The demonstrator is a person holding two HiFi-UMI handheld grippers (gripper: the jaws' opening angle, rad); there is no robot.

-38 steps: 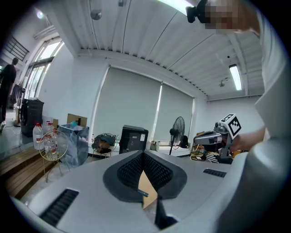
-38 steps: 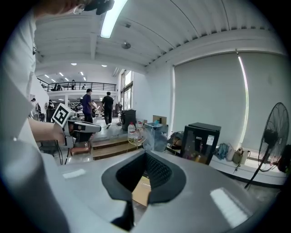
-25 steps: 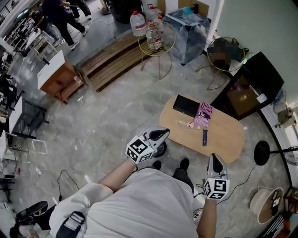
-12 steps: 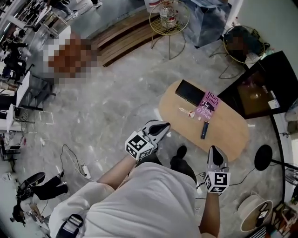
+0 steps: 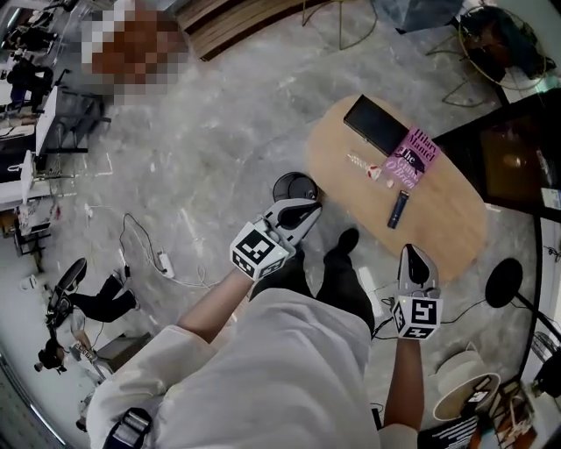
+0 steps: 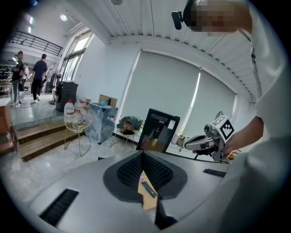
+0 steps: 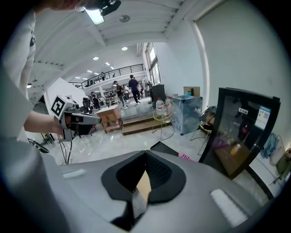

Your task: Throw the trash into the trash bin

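Note:
The trash, a small pale crumpled wrapper, lies on the oval wooden table between a black box and a pink book; a black remote lies nearer me. A round dark bin stands on the floor at the table's near left end. My left gripper hangs just short of the bin, shut and empty. My right gripper is held off the table's near edge, shut with nothing in it. Through the left jaws I see the remote.
A black glass-fronted cabinet stands beyond the table at the right. A power strip with cables lies on the floor at the left. A round black stand base sits right of the table. Wooden steps run along the top.
Both grippers have sunk lower in front of the person, still shut. The view has swung, so the table sits higher in the picture and the bin now shows beside the left gripper.

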